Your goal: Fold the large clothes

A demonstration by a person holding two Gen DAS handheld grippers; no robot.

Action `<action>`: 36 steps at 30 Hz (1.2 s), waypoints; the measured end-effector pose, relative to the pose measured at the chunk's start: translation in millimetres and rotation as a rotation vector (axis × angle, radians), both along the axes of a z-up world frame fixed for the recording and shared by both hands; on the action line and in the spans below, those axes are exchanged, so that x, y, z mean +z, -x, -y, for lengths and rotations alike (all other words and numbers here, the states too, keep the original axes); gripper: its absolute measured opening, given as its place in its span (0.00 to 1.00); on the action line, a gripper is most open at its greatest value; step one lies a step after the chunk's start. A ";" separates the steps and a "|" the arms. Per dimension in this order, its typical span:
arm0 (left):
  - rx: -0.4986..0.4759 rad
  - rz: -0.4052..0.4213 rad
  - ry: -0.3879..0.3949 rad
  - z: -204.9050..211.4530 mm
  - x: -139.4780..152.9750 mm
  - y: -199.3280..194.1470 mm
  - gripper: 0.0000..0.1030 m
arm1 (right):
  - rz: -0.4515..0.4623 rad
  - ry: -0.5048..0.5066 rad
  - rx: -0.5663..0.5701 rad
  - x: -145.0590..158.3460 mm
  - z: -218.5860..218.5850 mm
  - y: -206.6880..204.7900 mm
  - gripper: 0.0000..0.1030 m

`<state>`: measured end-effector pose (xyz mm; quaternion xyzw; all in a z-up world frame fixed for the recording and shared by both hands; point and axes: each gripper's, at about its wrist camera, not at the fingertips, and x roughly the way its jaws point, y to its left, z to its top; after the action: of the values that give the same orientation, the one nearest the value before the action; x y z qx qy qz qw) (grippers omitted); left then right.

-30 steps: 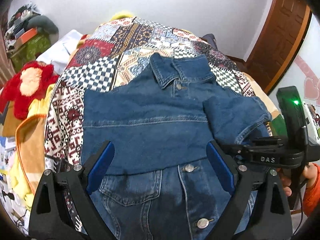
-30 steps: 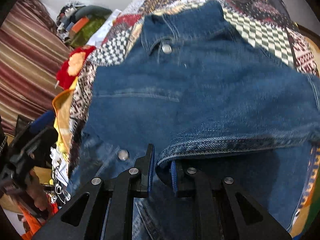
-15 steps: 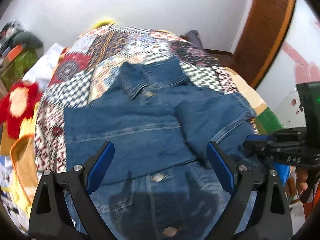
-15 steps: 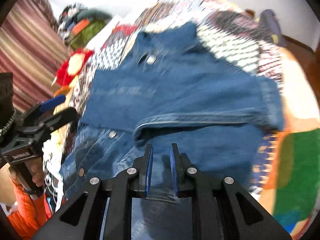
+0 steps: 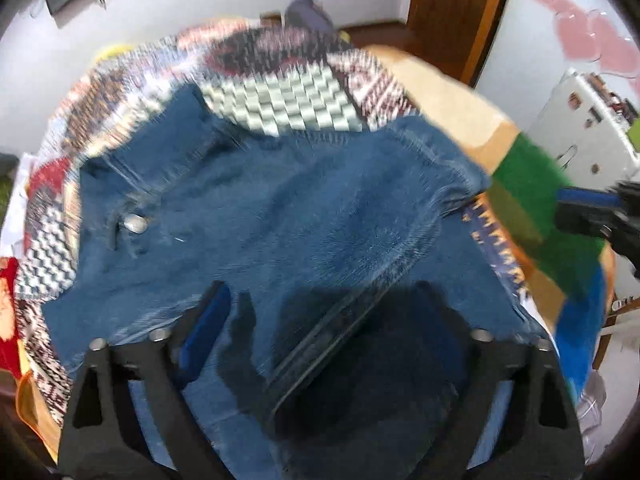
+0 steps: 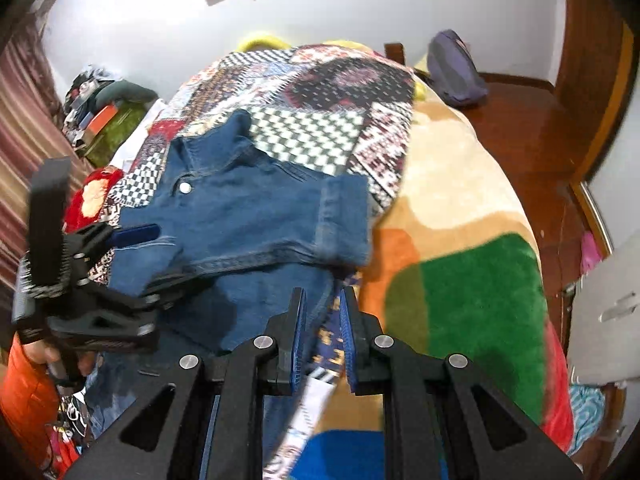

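A blue denim jacket (image 5: pixel 312 208) lies front up on the patchwork bedspread (image 5: pixel 296 100), with a sleeve folded across its chest. My left gripper (image 5: pixel 320 320) hangs low over the jacket's lower front. Its jaws are closing, with the folded sleeve's cuff lying between and under them; the blurred picture shows no pad pressing on it. In the right wrist view the left gripper (image 6: pixel 152 258) sits at the jacket's (image 6: pixel 248 216) near left edge, held by a hand in an orange sleeve (image 6: pixel 24 380). My right gripper (image 6: pixel 323 320) is shut on nothing, above the bedspread just right of the jacket's hem.
A fleece blanket with a green patch (image 6: pixel 472 292) covers the bed's right side. A purple bag (image 6: pixel 456 68) lies on the floor by the wooden door (image 6: pixel 592 60). A red plush toy (image 6: pixel 92 196) and piled clutter (image 6: pixel 104 112) sit left of the bed.
The right gripper left the sleeve folded across the chest and drew back to the right, off the jacket. The left gripper moved right and lower over the jacket, and its jaws narrowed.
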<state>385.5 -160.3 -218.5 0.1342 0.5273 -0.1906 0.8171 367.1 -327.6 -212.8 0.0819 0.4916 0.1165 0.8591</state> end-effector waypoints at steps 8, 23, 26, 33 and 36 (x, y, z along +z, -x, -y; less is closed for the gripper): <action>0.008 0.020 0.010 10.8 -11.7 -20.6 0.28 | -0.060 -0.005 0.026 -30.0 -8.0 -9.6 0.13; 0.293 0.141 0.085 -129.8 34.0 -16.4 0.16 | -0.054 0.192 0.192 -76.4 -60.4 -22.7 0.14; 0.355 0.099 0.112 -160.5 19.9 -6.2 0.17 | -0.073 0.177 0.141 -77.4 -46.9 -20.6 0.40; 0.456 0.008 0.151 -205.4 -22.0 32.5 0.33 | -0.077 0.133 0.046 -79.6 -27.7 -11.5 0.68; 0.515 -0.012 0.186 -225.3 -35.2 47.8 0.42 | -0.073 0.145 0.044 -80.1 -31.8 -10.5 0.68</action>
<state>337.7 65.1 -253.7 -0.0812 0.5290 -0.0250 0.8443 377.5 -295.8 -292.9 0.0128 0.5313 0.0965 0.8416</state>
